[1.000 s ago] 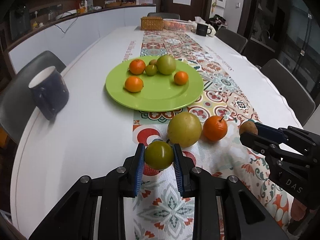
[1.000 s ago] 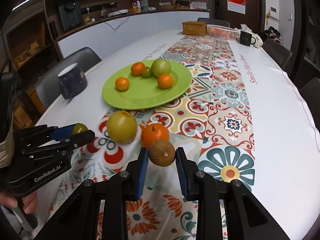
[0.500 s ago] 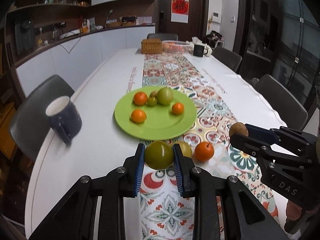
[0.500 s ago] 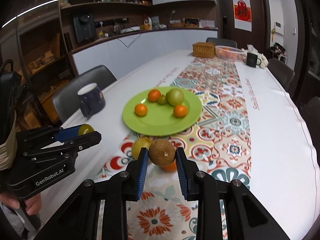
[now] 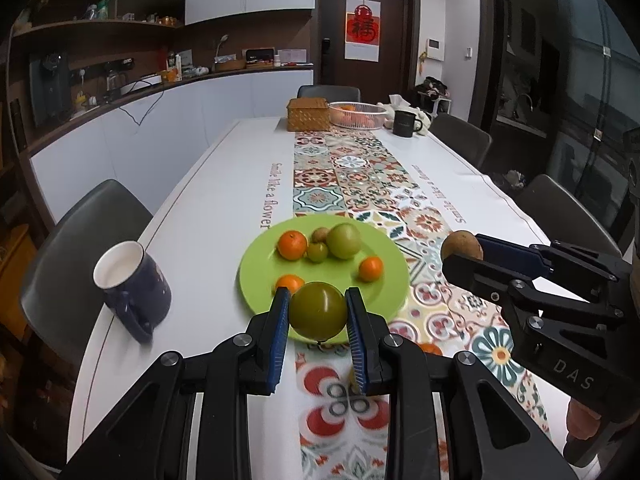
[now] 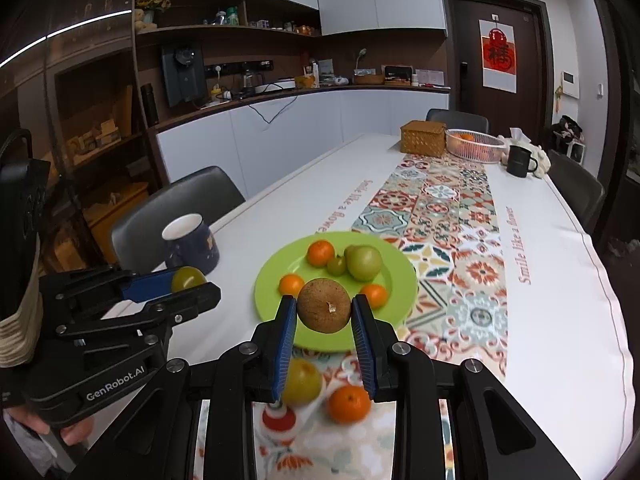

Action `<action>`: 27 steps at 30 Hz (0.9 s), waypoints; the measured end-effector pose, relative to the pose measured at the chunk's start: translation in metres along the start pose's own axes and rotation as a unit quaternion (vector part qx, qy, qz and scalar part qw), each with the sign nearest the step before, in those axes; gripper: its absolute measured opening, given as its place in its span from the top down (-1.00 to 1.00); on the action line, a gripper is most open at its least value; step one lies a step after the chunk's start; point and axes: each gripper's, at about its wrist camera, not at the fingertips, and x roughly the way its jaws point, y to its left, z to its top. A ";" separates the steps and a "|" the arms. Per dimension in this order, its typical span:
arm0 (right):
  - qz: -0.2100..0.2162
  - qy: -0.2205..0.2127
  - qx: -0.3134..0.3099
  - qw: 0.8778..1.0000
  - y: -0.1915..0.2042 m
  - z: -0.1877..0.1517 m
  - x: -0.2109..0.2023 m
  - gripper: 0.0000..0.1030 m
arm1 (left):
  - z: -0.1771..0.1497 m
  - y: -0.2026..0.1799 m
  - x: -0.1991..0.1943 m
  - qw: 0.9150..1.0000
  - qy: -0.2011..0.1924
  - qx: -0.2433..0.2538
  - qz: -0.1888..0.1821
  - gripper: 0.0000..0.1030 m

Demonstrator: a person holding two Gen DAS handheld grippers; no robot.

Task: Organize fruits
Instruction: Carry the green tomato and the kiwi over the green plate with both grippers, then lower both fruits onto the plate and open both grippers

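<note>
My left gripper (image 5: 318, 312) is shut on a green fruit (image 5: 318, 311) and holds it in the air over the near edge of the green plate (image 5: 384, 252). My right gripper (image 6: 324, 311) is shut on a brown fruit (image 6: 324, 310), also above the plate's (image 6: 400, 264) near rim. The plate holds three small oranges (image 5: 292, 245), a large green fruit (image 5: 344, 241), a small green one and a brown one. On the runner below, a yellow-green fruit (image 6: 302, 382) and an orange (image 6: 348, 403) lie between the right gripper's arms.
A dark blue mug (image 5: 134, 284) stands left of the plate near the table edge. At the far end are a wicker box (image 5: 308, 114), a white basket (image 5: 358, 114) and a black mug (image 5: 404, 123). Chairs line both sides.
Both grippers rose from the table with their fruits and moved forward toward the plate. The yellow-green fruit and orange stayed on the runner, now below and behind the fingertips.
</note>
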 end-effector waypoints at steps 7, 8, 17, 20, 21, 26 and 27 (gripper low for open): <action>0.006 0.007 -0.011 1.000 0.000 0.019 0.031 0.43 | 0.019 0.014 0.029 1.000 0.006 0.000 -0.002 0.46; 0.009 0.010 -0.012 1.000 0.000 0.021 0.036 0.43 | 0.022 0.017 0.035 1.000 0.007 0.000 -0.003 0.46; 0.020 0.051 -0.021 0.998 -0.004 0.026 0.091 0.43 | 0.033 0.032 0.088 0.999 0.034 0.000 -0.005 0.46; 0.018 0.062 -0.024 0.998 -0.006 0.026 0.105 0.43 | 0.034 0.036 0.104 0.999 0.042 0.003 -0.006 0.46; 0.017 0.065 -0.025 0.997 -0.007 0.026 0.110 0.43 | 0.034 0.037 0.111 0.999 0.047 0.004 -0.008 0.46; 0.014 0.086 -0.022 0.996 -0.010 0.022 0.131 0.43 | 0.029 0.040 0.133 0.998 0.066 0.007 -0.012 0.46; 0.013 0.089 -0.022 0.996 -0.011 0.021 0.134 0.43 | 0.028 0.039 0.136 0.998 0.069 0.008 -0.014 0.46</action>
